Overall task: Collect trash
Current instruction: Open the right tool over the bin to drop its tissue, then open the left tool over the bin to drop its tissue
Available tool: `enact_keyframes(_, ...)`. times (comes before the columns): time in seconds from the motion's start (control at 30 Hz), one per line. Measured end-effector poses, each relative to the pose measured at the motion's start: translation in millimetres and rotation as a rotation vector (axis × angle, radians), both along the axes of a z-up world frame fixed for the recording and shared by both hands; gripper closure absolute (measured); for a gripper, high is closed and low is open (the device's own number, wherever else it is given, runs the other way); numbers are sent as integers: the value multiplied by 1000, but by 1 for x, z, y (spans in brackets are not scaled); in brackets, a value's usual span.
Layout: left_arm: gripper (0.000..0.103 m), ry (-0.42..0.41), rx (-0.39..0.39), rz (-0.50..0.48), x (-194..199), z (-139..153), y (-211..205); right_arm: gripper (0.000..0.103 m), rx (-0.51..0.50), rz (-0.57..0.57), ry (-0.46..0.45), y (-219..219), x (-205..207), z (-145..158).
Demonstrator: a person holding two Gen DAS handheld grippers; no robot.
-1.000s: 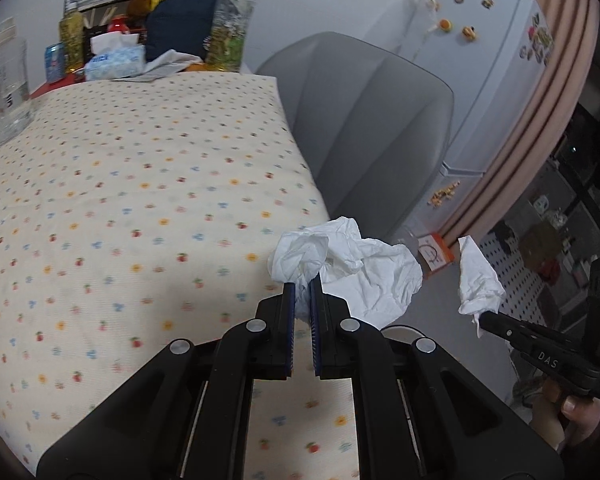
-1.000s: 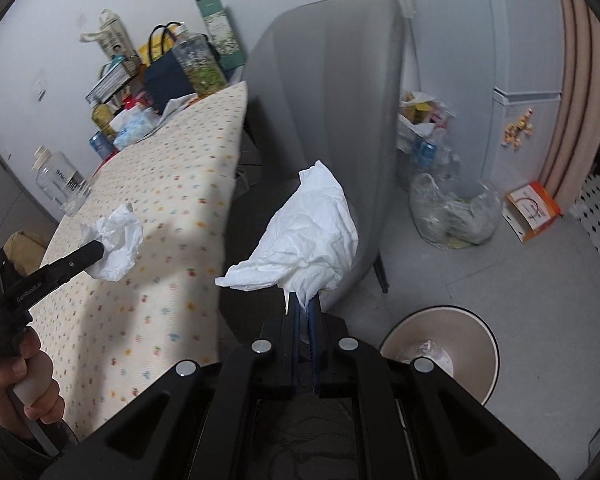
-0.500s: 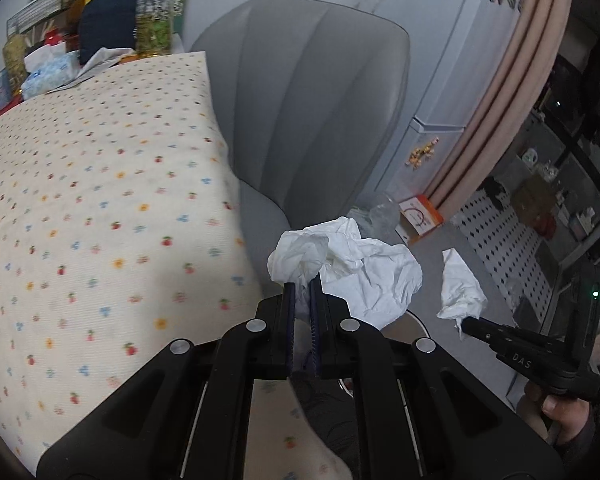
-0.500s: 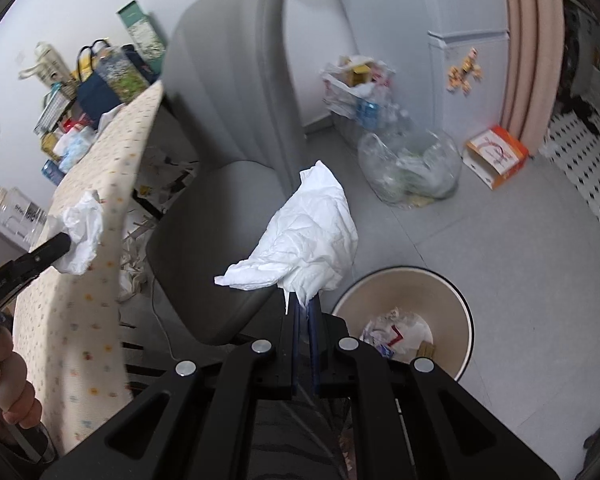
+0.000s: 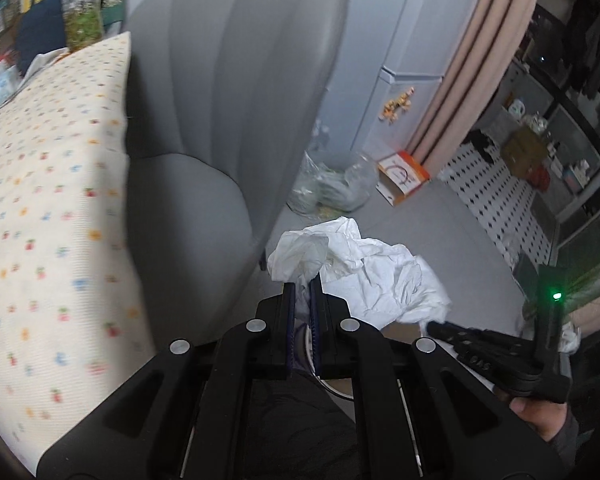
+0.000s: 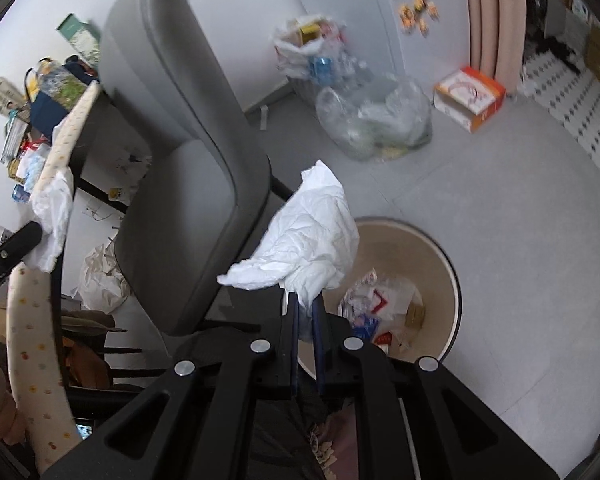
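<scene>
Both grippers have swung off the table toward the floor. Right gripper (image 6: 307, 308) pinches a crumpled tissue (image 6: 312, 236) just above the bin (image 6: 446, 264); left gripper (image 5: 302, 294) clamps another wad (image 5: 352, 268). Carry step; next, center and release.
</scene>
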State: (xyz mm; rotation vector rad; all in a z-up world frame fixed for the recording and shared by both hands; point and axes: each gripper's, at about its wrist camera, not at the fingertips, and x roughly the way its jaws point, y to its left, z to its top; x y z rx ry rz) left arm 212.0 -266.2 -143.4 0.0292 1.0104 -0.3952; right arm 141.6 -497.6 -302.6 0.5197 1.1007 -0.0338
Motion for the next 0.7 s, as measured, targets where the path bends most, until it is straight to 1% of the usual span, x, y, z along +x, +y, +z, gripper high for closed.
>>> enact_keyframes(0.03,96,3,5,-9,0,-2,-6,61,12,-11,10,-3,-2,-5)
enact_keyframes(0.1,96,9,15,-26,0,-5,-16,44,10,-23,4,-5,-6,-8)
enact_keyframes(0.2,96,20,25,-43,-2,-9,-27,44,21,-31,-4,-14,-14,-8)
enact_keyframes(0.3,96,34,34,-64,-3,-15,-40,39,13,-57,-17,-26,-24,-3)
enact_keyframes(0.5,96,62,51,-123,-9,-28,-69,36,-1,-130,-51,-58,-50,14)
enact_keyframes(0.57,96,69,54,-140,-11,-32,-79,33,-10,-156,-71,-68,-61,21)
enact_keyframes(0.67,95,112,31,-181,-15,-40,-93,31,-28,-193,-86,-81,-74,29)
enact_keyframes(0.7,93,127,14,-195,-16,-42,-98,31,-29,-201,-88,-84,-77,31)
